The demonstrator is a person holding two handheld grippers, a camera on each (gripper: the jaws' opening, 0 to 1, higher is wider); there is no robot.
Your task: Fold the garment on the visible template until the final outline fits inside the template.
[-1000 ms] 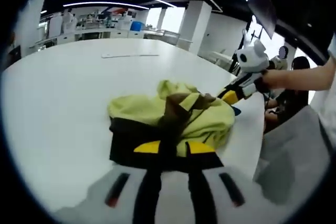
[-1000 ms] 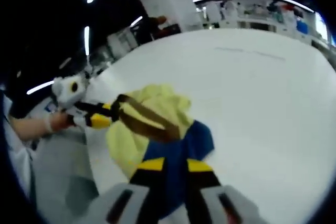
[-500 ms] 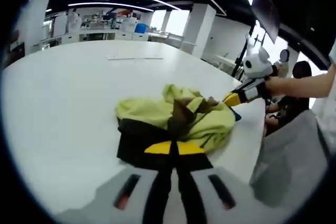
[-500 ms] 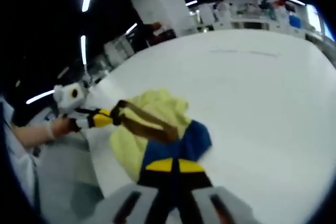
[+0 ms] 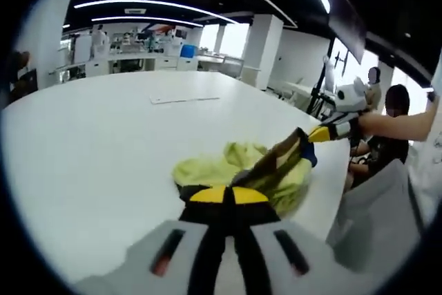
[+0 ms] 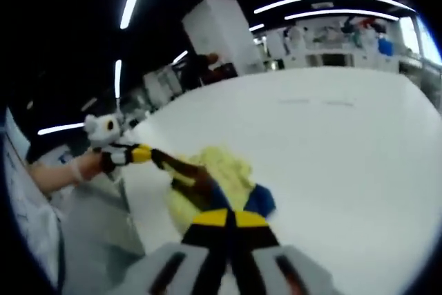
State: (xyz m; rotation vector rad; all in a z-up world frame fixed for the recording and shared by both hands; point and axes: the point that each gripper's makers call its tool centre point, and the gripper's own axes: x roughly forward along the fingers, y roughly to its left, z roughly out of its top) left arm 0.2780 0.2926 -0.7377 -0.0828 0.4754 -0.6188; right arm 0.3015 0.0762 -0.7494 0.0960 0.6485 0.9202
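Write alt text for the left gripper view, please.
Two handheld tools pull a crumpled yellow-green garment taut on a white table: the left tool grips it in the foreground, the right tool holds its far end.

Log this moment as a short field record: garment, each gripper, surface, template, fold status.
garment: yellow-green garment with brown and blue parts, bunched near the table edge
left gripper: jaws shut on the garment's dark edge
right gripper: jaws shut on the garment; also seen in the left gripper view, stretching a brown band
surface: white table
template: no outline can be made out under the garment
fold status: not folded; cloth lifted and crumpled
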